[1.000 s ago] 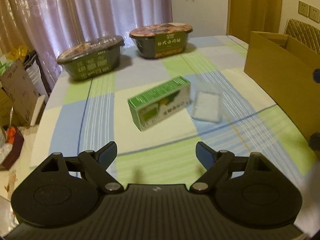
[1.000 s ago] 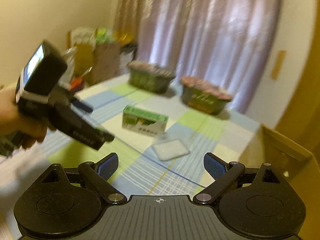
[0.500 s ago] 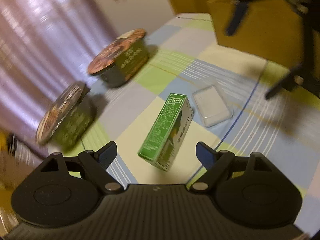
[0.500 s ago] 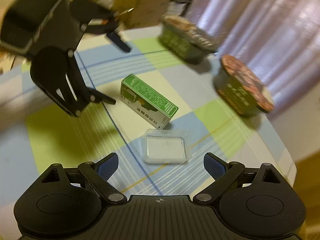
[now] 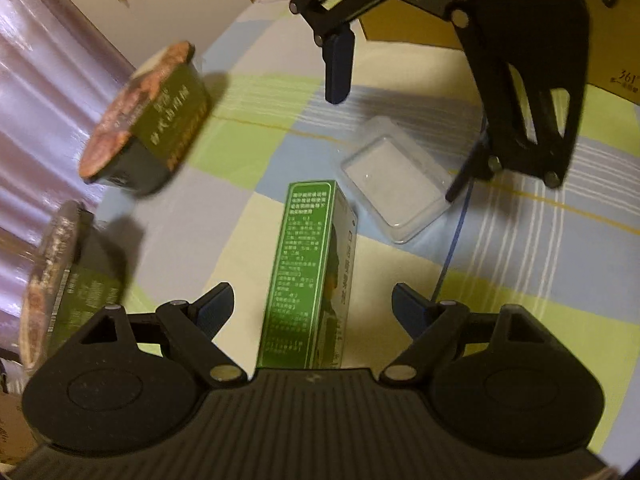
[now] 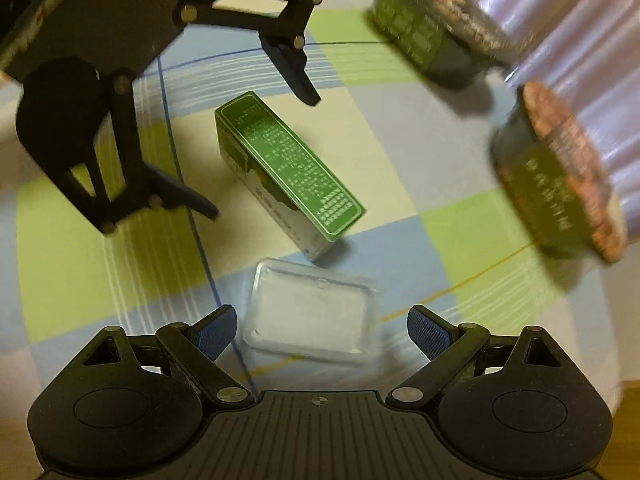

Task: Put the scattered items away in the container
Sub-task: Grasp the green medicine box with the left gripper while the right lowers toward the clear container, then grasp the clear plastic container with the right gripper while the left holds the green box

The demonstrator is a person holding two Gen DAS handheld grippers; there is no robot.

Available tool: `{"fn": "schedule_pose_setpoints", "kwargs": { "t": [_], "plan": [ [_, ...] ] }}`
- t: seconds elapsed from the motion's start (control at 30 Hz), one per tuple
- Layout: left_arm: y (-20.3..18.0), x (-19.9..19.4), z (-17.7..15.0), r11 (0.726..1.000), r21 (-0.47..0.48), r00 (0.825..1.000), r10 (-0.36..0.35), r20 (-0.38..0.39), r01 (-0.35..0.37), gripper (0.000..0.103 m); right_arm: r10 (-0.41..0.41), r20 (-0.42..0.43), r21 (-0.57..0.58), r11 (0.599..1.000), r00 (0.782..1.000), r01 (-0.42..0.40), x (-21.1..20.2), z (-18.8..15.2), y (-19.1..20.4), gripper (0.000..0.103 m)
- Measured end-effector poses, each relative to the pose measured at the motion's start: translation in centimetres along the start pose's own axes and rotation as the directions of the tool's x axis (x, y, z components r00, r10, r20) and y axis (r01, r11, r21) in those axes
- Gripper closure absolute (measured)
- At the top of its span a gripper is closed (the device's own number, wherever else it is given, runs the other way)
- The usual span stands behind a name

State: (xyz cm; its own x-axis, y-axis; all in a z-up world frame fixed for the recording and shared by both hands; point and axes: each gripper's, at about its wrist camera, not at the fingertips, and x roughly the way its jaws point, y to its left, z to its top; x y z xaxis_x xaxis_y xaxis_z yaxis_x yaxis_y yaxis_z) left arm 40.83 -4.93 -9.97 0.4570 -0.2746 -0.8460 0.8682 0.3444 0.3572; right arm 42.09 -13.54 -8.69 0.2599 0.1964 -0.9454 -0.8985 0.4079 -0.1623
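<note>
Both grippers hang over a checked tablecloth [image 5: 248, 152], each with its jaws spread wide and nothing between them. The left gripper [image 5: 310, 308] straddles the near end of a green carton [image 5: 308, 272], which lies flat on the cloth; its fingers stand apart from the carton's sides, and the carton's near end is cut off by the gripper body. The right gripper [image 6: 316, 330] sits over a clear plastic tray [image 6: 312, 312], just beside the carton's far-right corner; whether the two touch cannot be told. Two lidded noodle bowls [image 6: 560, 176] lie further off, blurred, their print unreadable. A cardboard box [image 5: 616, 52] shows only partly at the far right edge of the left view, its opening out of sight.
</note>
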Motion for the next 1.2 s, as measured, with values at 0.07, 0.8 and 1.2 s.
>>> {"fn": "schedule_pose_setpoints", "kwargs": {
  "t": [0.07,0.8,1.2],
  "plan": [
    [-0.1,0.4,0.0,1.0,0.007,1.0,-0.011,-0.003,0.011,0.02,0.013,-0.002,0.004,1.0,1.0,-0.013,0.7,0.1,-0.1,0.006],
    [-0.2,0.6,-0.3,0.996,-0.05,0.997,-0.078,-0.027,0.076,0.078,0.019,-0.035,0.112,0.994,0.999,-0.015,1.9,-0.3,-1.1,0.015],
    [-9.1,-6.8,-4.3,0.969,-0.048,0.968,-0.246,-0.053,0.243,0.078,0.039,-0.084,0.101,0.994,0.996,-0.031,-4.1,-3.2,6.4,0.015]
  ]
}}
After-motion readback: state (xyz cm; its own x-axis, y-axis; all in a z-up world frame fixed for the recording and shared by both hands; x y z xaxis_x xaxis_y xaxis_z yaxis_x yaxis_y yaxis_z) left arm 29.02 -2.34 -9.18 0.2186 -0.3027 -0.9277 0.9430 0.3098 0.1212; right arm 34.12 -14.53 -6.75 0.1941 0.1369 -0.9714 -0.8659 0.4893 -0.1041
